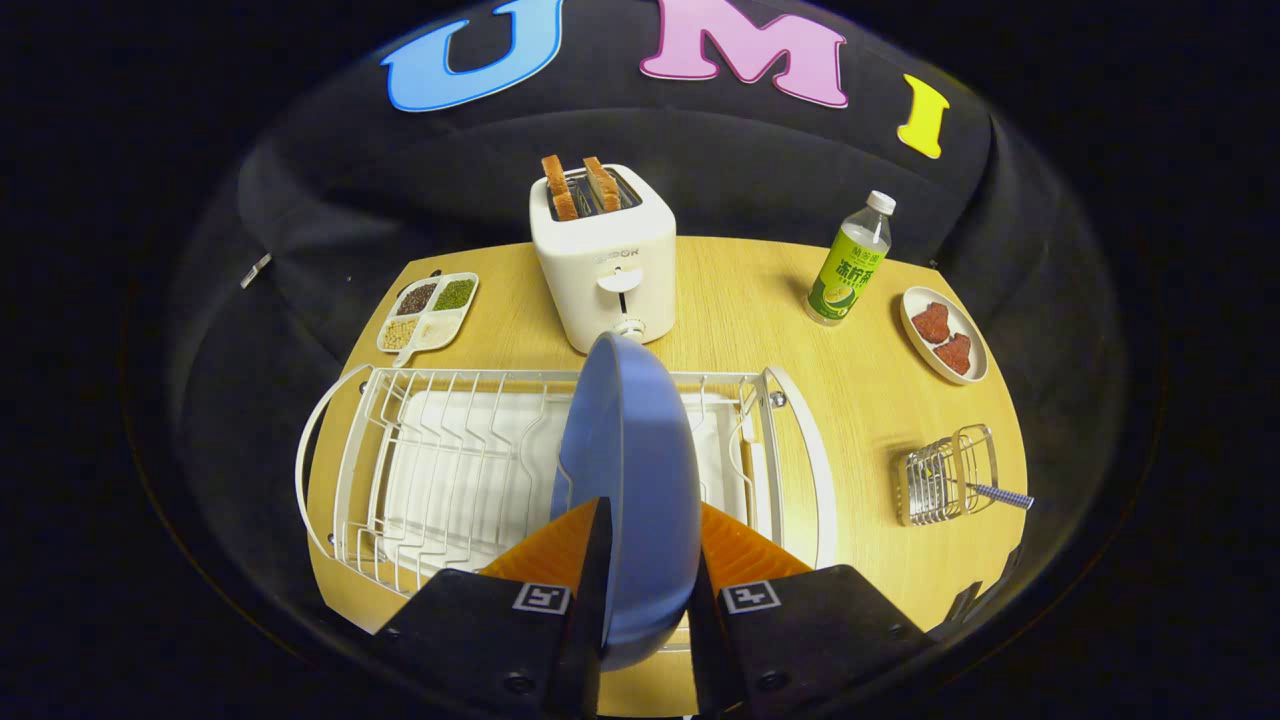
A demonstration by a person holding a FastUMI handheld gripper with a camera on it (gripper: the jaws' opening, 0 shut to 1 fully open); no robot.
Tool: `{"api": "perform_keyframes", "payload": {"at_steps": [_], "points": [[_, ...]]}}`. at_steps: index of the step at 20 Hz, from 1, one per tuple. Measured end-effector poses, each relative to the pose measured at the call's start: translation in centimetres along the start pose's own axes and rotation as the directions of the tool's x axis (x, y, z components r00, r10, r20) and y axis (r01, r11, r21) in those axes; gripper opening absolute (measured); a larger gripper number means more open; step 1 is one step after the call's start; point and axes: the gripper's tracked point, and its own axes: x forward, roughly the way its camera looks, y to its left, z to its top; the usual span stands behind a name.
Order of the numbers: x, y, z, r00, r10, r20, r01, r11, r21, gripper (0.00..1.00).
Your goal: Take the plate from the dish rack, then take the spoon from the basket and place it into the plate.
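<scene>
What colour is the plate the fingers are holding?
Blue. The plate stands on edge between the fingers of the gripper, seen best in the gripper view.

The hand-held gripper [645,545] has both fingers clamped against something.

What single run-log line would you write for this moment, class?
phase: plate pickup | gripper: jaws shut on blue plate, held on edge over dish rack | spoon: in basket | next: set plate down

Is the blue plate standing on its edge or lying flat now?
On its edge. The blue plate stands upright between the fingers of the gripper, which press on both its faces, over the dish rack.
</scene>
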Motion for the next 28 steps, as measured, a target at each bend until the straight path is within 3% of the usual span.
{"api": "perform_keyframes", "payload": {"at_steps": [4, 9, 12, 17, 22, 25, 28], "points": [[-0.2, -0.6, 0.7, 0.998, -0.062, -0.002, 0.062, 0.998, -0.011, 0.32], [-1.5, -0.8, 3.0, 0.99, -0.132, 0.058, 0.138, 0.982, -0.126, 0.31], [-2.3, -1.2, 3.3, 0.988, -0.133, 0.077, 0.141, 0.982, -0.122, 0.31], [-4.8, -2.2, 3.7, 0.993, -0.041, 0.109, 0.048, 0.997, -0.058, 0.31], [-9.0, -3.2, 3.1, 0.982, 0.114, 0.15, -0.11, 0.993, -0.035, 0.31], [-11.8, -4.4, 0.7, 0.967, 0.213, 0.138, -0.211, 0.977, -0.025, 0.31], [-13.9, -6.7, -2.7, 0.961, 0.255, 0.101, -0.255, 0.967, -0.015, 0.3]]}}
